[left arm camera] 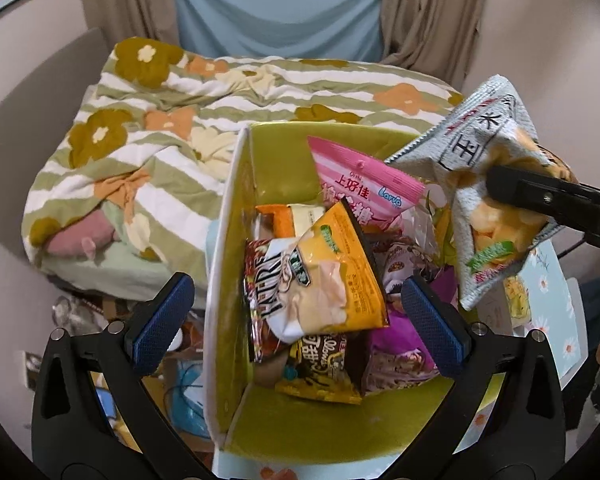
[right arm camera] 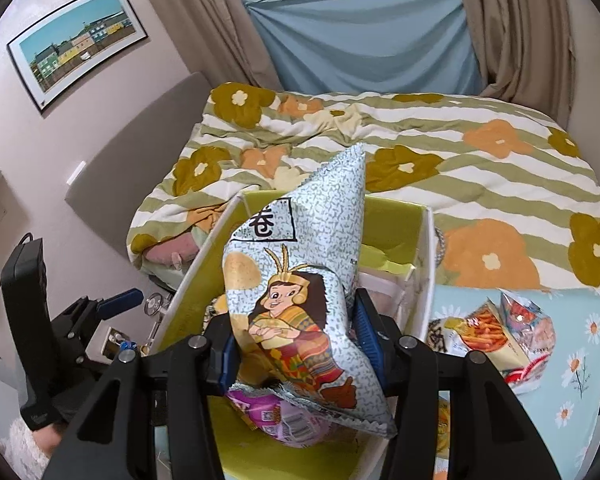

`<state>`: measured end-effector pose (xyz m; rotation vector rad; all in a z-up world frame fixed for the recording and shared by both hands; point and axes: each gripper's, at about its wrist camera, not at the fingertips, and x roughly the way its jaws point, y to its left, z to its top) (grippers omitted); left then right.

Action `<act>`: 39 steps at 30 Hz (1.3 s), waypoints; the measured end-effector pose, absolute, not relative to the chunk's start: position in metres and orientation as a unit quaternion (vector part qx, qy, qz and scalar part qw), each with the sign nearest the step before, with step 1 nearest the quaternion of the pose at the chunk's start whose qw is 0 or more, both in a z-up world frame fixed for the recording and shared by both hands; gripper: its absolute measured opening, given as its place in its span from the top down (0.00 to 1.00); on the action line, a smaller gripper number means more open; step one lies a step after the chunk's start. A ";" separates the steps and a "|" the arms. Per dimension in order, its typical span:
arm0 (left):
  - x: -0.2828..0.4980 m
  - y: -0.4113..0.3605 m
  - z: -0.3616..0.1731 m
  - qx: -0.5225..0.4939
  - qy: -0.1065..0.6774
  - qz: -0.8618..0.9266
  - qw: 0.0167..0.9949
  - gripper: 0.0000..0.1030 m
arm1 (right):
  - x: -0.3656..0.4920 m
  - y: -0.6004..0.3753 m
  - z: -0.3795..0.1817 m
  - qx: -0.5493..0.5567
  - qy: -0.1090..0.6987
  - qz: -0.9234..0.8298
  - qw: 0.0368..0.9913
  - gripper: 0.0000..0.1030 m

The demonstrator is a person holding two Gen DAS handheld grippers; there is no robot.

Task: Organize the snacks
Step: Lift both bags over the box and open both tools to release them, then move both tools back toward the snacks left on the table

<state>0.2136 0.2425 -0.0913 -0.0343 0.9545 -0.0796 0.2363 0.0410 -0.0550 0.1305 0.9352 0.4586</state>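
Observation:
A yellow-green storage box (left arm camera: 240,200) holds several snack bags, among them an orange chip bag (left arm camera: 340,276) and a pink bag (left arm camera: 360,184). My left gripper (left arm camera: 296,316) is open and empty, its blue pads (left arm camera: 160,320) astride the box's left wall and contents. My right gripper (right arm camera: 296,340) is shut on a silver-grey speckled corn snack bag (right arm camera: 300,280), held above the box (right arm camera: 396,220). The same bag (left arm camera: 488,184) shows at the right of the left wrist view, pinched by the right gripper's black fingers (left arm camera: 548,196).
A bed with a striped floral quilt (right arm camera: 460,160) lies behind the box. A light blue daisy cloth (right arm camera: 580,340) at the right carries more snack bags (right arm camera: 492,328). Curtains and a blue sheet hang behind. Clutter sits on the floor left of the box (left arm camera: 180,380).

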 end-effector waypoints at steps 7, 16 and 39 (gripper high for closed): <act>0.207 0.248 -0.091 -0.017 0.461 -0.017 0.887 0.00 | 0.249 0.058 -0.064 0.049 0.451 0.227 0.862 0.53; 0.190 0.245 -0.098 -0.023 0.470 -0.010 0.882 0.00 | 0.230 0.054 -0.068 0.033 0.409 0.223 0.884 0.00; 0.173 0.192 -0.041 0.007 0.409 -0.109 0.906 0.00 | 0.158 -0.040 -0.009 0.056 0.370 0.139 0.917 0.00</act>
